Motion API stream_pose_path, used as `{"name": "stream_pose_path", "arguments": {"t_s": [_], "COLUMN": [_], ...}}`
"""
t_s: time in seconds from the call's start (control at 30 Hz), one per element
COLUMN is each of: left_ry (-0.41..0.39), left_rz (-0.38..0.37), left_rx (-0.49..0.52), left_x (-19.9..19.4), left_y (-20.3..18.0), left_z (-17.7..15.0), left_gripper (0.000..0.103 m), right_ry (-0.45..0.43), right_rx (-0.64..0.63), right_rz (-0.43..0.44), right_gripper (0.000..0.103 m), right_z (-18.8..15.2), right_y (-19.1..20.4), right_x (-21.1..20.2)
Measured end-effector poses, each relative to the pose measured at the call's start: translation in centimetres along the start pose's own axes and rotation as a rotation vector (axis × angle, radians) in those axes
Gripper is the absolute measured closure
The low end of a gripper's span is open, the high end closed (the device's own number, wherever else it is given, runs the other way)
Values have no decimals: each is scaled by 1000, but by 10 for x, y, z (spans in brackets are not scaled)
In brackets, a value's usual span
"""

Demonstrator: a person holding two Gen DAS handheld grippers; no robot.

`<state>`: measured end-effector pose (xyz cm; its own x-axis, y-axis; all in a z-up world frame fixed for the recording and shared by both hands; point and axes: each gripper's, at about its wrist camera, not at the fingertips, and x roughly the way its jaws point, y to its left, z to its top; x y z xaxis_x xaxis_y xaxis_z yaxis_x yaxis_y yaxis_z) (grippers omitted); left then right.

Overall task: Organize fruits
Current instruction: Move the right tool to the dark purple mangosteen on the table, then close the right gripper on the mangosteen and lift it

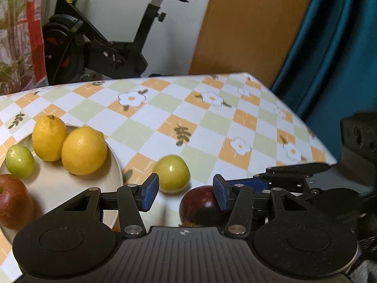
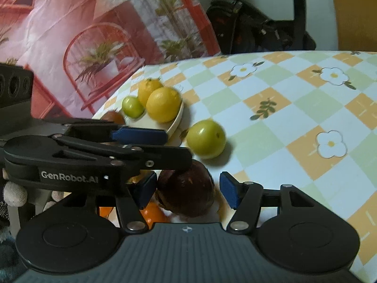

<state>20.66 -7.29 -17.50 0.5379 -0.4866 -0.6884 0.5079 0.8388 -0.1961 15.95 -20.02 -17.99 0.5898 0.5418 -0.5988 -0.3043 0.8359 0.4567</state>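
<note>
Dark-red apple (image 2: 186, 193) lies near the plate (image 1: 70, 184), between the right gripper (image 2: 188, 188)'s parted, untouching jaws. Left gripper (image 1: 186, 192) gapes empty beside it.

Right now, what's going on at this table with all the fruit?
A person is sorting fruit onto a plate using two handheld grippers. The plate already holds two lemons, a small green fruit and a red apple. A yellow-green fruit and a dark red apple still sit on the checked tablecloth. The right gripper straddles that dark apple, its pads not visibly pressing on it. The left gripper is open beside it, holding nothing.
</note>
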Motion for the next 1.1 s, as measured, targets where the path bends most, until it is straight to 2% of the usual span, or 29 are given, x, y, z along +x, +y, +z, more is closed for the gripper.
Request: {"name": "stream_pose_path", "arguments": {"t_s": [0.2, 0.43, 0.57, 0.73, 1.0, 1.1], "left_ry": [-22, 10, 29, 57, 81, 84], "left_rz": [-11, -53, -77, -57, -49, -54], "left_rx": [-35, -20, 30, 99, 29, 32], "left_x": [-7, 4, 8, 20, 33, 34], "left_y": [8, -2, -13, -26, -17, -17], "left_z": [4, -2, -6, -9, -1, 1], "left_gripper": [50, 50, 50, 50, 49, 49], "right_ry": [-82, -139, -148, -148, -148, -143], "right_rx": [89, 182, 194, 214, 208, 138], "right_rz": [-36, -97, -100, -94, -115, -153], "right_gripper": [41, 43, 43, 43, 42, 42], "right_z": [6, 6, 5, 6, 6, 2], "right_y": [-25, -53, -57, -63, -63, -61], "right_x": [-13, -26, -27, -26, -29, -35]}}
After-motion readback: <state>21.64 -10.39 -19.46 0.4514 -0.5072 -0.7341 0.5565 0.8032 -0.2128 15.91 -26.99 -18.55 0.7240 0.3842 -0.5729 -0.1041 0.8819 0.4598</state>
